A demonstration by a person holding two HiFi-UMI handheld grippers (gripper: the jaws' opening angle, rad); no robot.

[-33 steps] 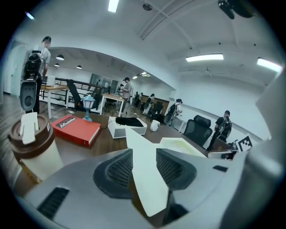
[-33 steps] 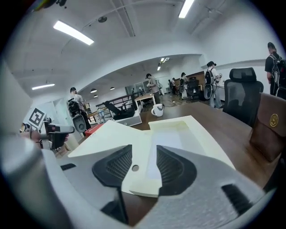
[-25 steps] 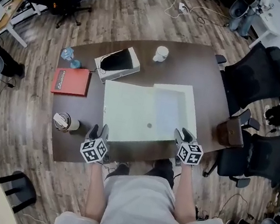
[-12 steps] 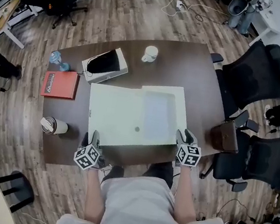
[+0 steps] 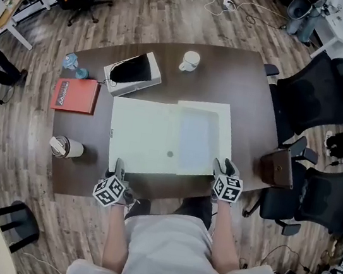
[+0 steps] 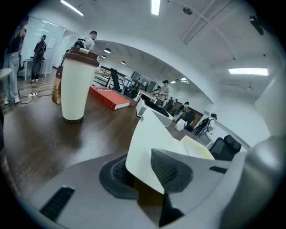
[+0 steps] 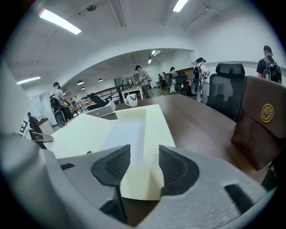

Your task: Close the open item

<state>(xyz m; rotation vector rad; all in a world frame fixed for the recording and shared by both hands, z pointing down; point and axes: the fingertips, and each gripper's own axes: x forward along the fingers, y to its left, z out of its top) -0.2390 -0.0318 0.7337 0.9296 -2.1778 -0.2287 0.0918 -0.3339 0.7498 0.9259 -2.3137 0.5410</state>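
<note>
A large pale cream flat box (image 5: 143, 135) lies open on the dark table (image 5: 231, 78), its wide lid panel spread to the left and its shallow tray (image 5: 200, 137) to the right. My left gripper (image 5: 117, 171) is at the lid's near left corner. In the left gripper view that corner (image 6: 147, 147) stands lifted between the jaws (image 6: 143, 172), which are closing, with a gap still showing. My right gripper (image 5: 225, 167) is at the near right corner. There the corner (image 7: 138, 181) lies loosely between the opening jaws (image 7: 140, 167).
On the table's left stand a lidded cup (image 5: 64, 147), a red book (image 5: 75, 94) and a water bottle (image 5: 72, 64). A white carton with a black item (image 5: 133, 70) and a mug (image 5: 190, 60) sit behind. A brown bag (image 5: 278, 168) rests on a chair at right.
My left gripper's jaws have narrowed around the lid's near left corner. The right gripper stays at the near right corner. The head view has shifted slightly.
</note>
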